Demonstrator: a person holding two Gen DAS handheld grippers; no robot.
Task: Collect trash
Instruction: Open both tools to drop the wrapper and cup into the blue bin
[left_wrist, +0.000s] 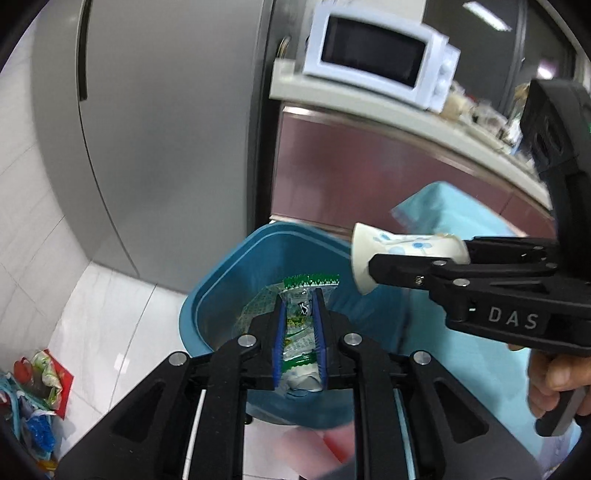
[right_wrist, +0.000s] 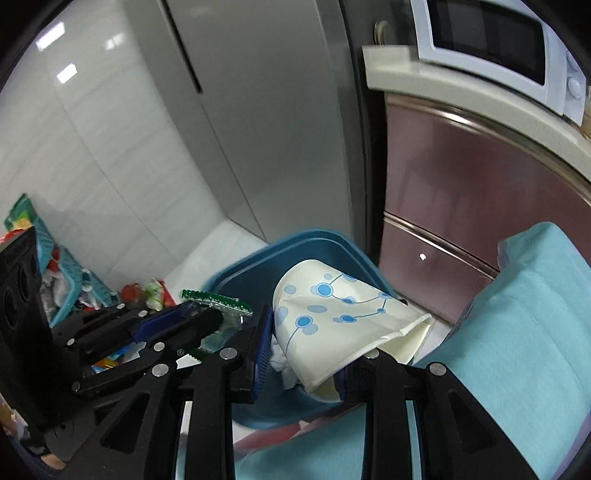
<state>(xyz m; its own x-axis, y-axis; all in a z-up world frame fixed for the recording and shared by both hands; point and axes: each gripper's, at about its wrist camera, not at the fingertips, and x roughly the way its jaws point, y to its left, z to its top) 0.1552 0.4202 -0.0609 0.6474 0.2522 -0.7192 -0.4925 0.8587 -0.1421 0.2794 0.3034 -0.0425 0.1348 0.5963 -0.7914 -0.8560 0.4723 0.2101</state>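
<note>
Left gripper (left_wrist: 300, 325) clamped on green wrapper (left_wrist: 301, 332) over blue bin (left_wrist: 221, 266) | right gripper (right_wrist: 303, 354) pinching crushed paper cup (right_wrist: 332, 314) at rim | risk: we think cup sits near bin edge, may drop outside; wrapper could cling to pads.

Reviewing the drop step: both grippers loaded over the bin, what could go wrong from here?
1. The paper cup, crushed in the right gripper, hangs near the blue bin rim; it might fall outside.
2. The wrapper in the left gripper is thin film and may cling to the pads.
3. The grippers are close and could collide.
</note>
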